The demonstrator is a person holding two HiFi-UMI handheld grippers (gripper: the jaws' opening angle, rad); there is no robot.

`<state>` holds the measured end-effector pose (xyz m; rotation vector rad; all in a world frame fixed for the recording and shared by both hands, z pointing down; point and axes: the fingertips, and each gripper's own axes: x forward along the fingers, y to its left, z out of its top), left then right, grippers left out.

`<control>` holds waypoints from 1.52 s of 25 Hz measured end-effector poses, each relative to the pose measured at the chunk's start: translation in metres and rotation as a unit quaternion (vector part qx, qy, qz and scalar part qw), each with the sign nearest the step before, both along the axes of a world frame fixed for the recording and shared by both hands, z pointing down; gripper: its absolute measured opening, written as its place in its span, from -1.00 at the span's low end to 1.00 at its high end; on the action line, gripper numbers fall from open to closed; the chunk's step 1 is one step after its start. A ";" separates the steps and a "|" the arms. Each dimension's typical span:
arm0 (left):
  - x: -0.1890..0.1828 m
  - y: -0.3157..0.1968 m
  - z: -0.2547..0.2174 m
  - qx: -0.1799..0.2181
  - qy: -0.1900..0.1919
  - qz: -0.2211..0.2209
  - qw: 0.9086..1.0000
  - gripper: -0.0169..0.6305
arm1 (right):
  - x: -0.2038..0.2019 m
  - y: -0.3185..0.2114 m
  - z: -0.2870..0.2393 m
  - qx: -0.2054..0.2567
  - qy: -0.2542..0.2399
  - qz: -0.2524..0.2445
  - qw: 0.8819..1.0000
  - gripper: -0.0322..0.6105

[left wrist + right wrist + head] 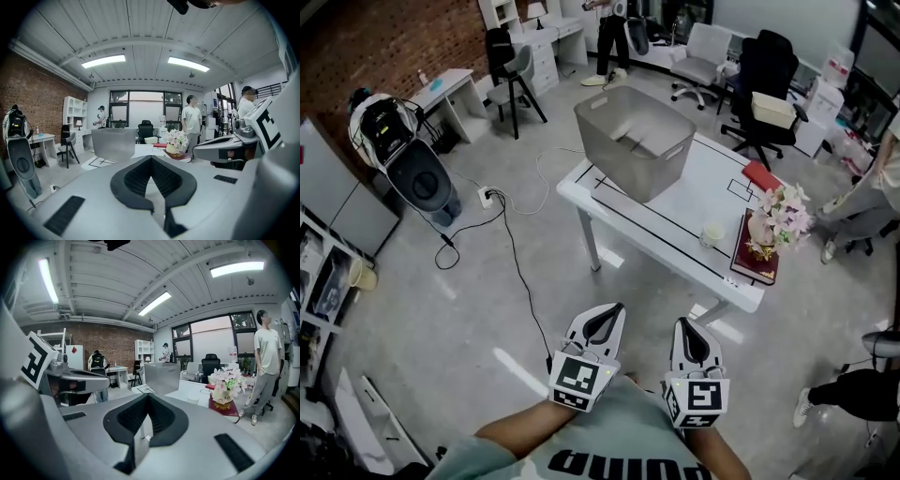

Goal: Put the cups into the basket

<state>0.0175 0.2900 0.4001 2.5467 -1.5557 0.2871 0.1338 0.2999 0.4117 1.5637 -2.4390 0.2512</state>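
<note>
The left claw and right claw are both closed, ribbed black pads together and nothing between them, over open floor short of the white bench. A small pale round cup stands near its front edge, beside pink flowers. The smooth grey rectangular plastic basket sits at the far left corner, bare benchtop between

We see a white surface lined in black, with a grey basket at its 11 o'clock end, a cream cup, and pink-white flowers on a dark red book. The left tool and right tool are white and black, with black-and-white square markers.
</note>
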 end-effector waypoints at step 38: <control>-0.019 -0.202 0.009 -0.023 0.002 0.077 0.997 -0.93 | -0.020 -0.180 0.016 -0.040 0.013 0.078 0.996 -0.86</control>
